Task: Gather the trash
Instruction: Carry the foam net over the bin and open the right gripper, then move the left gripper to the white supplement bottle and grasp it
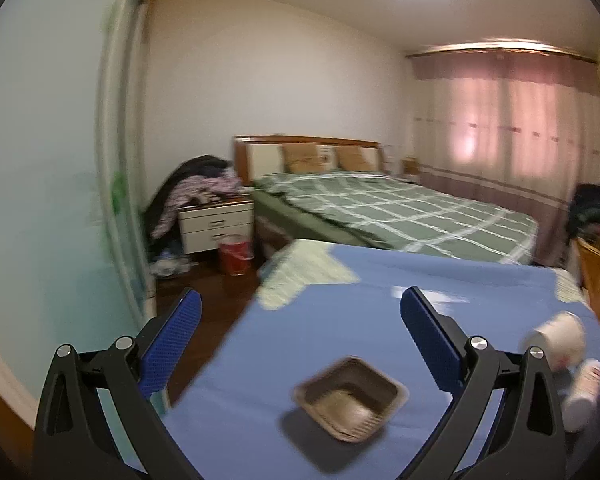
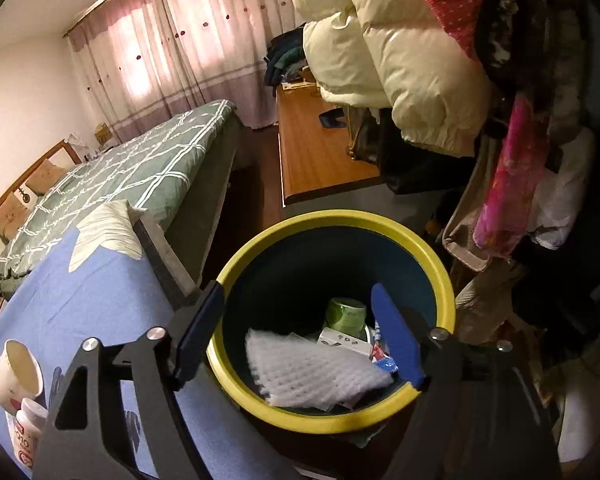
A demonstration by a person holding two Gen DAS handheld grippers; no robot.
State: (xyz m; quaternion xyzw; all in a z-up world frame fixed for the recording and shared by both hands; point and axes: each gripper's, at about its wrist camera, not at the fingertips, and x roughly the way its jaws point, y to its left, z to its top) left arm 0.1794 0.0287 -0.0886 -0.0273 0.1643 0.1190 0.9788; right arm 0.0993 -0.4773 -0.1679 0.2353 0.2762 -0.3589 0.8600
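Brown tray [image 1: 350,398] between open left gripper [image 1: 300,330] fingers.

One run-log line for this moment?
left gripper open over brown tray | right gripper open above bin | cup remains

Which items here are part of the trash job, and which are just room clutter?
Job:
- brown tray on the blue table
- paper cup and small bottle, on the table
- bin with foam netting and a green cup inside
- left tongs and right tongs, both open and empty

Clutter:
- bed
- cream jacket
- red bucket
- nightstand
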